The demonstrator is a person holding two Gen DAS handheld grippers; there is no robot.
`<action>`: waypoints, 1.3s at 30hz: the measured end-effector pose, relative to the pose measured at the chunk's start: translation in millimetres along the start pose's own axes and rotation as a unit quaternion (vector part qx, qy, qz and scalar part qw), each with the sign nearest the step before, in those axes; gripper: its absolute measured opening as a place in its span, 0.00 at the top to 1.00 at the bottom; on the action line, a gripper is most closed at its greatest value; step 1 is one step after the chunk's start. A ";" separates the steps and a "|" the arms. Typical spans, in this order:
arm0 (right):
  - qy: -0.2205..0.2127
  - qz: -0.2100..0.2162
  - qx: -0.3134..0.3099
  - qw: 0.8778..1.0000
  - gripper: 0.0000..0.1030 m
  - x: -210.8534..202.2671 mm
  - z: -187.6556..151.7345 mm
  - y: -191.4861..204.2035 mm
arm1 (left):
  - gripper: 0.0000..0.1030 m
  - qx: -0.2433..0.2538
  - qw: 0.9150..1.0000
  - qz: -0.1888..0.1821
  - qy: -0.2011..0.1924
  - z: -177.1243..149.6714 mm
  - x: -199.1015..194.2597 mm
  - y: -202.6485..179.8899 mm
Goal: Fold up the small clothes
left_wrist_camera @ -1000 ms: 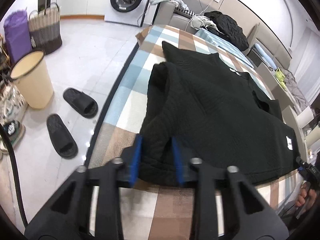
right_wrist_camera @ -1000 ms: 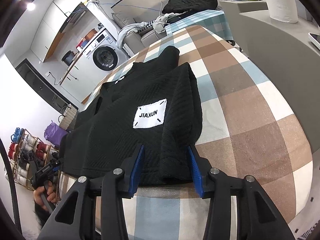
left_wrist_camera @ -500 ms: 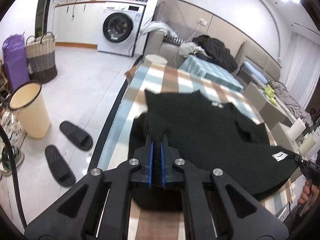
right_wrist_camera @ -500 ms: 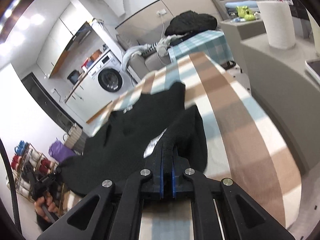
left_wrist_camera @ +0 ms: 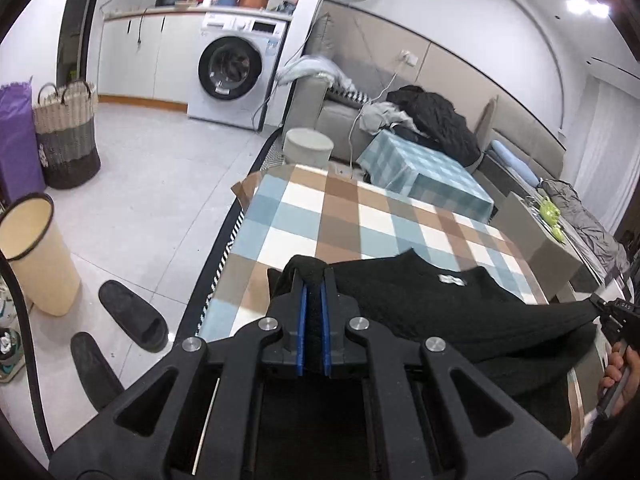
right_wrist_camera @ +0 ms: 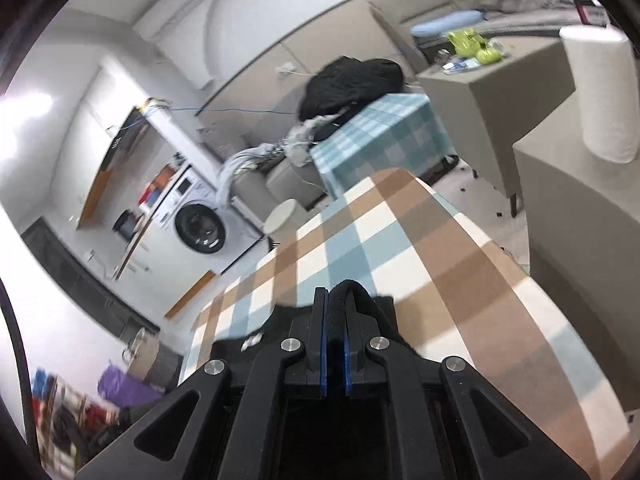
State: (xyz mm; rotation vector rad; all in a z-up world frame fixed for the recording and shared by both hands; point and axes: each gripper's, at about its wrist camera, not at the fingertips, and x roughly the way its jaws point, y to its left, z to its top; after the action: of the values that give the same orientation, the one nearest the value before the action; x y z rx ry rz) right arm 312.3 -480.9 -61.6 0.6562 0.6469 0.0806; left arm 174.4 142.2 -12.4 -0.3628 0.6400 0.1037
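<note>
The left gripper (left_wrist_camera: 313, 280) was clamped tight on a bunched fold of the black sweater (left_wrist_camera: 432, 304), its blue pads (left_wrist_camera: 303, 328) pressed against the dark knit with a lump of cloth bulging out past the tips. The right gripper (right_wrist_camera: 335, 300) was pinched shut in the same way on another bunched corner of the sweater (right_wrist_camera: 348, 288), black fabric squeezed between its blue pads (right_wrist_camera: 324, 344). In the left wrist view the garment stretched off to the right across the near end of the checked tablecloth (left_wrist_camera: 360, 216), its neckline facing away and a small white label (left_wrist_camera: 452, 279) showing inside the collar; the far right edge of the cloth rose to the right gripper (left_wrist_camera: 614, 316), held in a hand (left_wrist_camera: 622, 364) at the picture's border. The part held by each gripper seemed lifted off the table, though the blur in the right wrist view made that hard to judge. Beyond the table stood a washing machine (left_wrist_camera: 236, 76), a woven basket (left_wrist_camera: 66, 136), a cream bin (left_wrist_camera: 38, 256) and a pair of black slippers (left_wrist_camera: 132, 320) on the pale floor.
</note>
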 end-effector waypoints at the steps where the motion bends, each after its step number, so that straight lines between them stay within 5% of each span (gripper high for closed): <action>1: 0.003 -0.008 0.003 1.000 0.95 9.9 2.6 -0.3 | 0.97 -0.002 1.000 0.002 0.004 3.3 11.0 1.1; 5: 0.038 -0.047 0.020 0.998 0.87 50.7 6.7 -5.3 | 0.91 -0.025 0.998 0.018 0.046 7.3 56.9 8.0; 6: 0.045 -0.052 0.026 0.997 0.84 55.2 7.4 -7.3 | 0.81 -0.024 0.998 0.024 0.059 6.4 65.2 8.7; 8: 0.047 -0.050 0.026 0.997 0.59 56.1 7.2 -9.7 | 0.61 -0.023 0.997 0.037 0.058 4.1 67.8 10.6; 9: 0.040 -0.051 0.017 0.998 0.57 52.1 6.2 -9.2 | 0.49 -0.025 0.998 0.036 0.051 3.1 65.5 12.3; 11: 0.038 -0.057 -0.006 0.998 0.55 45.7 4.4 -8.9 | 0.41 -0.024 0.999 0.029 0.038 1.3 58.7 14.1; 23: 0.112 -0.082 -0.070 0.988 0.42 73.5 -20.9 -12.9 | 0.28 0.046 0.996 0.027 0.074 -26.2 51.6 0.5; 29: 0.115 -0.114 -0.073 0.984 0.42 97.4 -18.9 -10.2 | 0.28 0.084 0.988 0.057 0.116 -26.9 78.2 -2.3; 34: 0.116 -0.133 -0.062 0.982 0.42 111.3 -11.3 -15.0 | 0.28 0.076 0.991 0.039 0.106 -23.2 69.0 1.6; 39: 0.119 -0.139 -0.054 0.982 0.42 116.9 -8.4 -16.3 | 0.28 0.103 0.985 0.057 0.129 -30.3 75.1 2.8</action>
State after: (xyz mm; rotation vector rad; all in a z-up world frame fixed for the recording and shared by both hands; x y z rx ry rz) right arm 399.1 -458.0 -138.7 0.4491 0.9529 -0.0658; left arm 216.7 132.6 -80.9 -0.1390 0.9196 0.0984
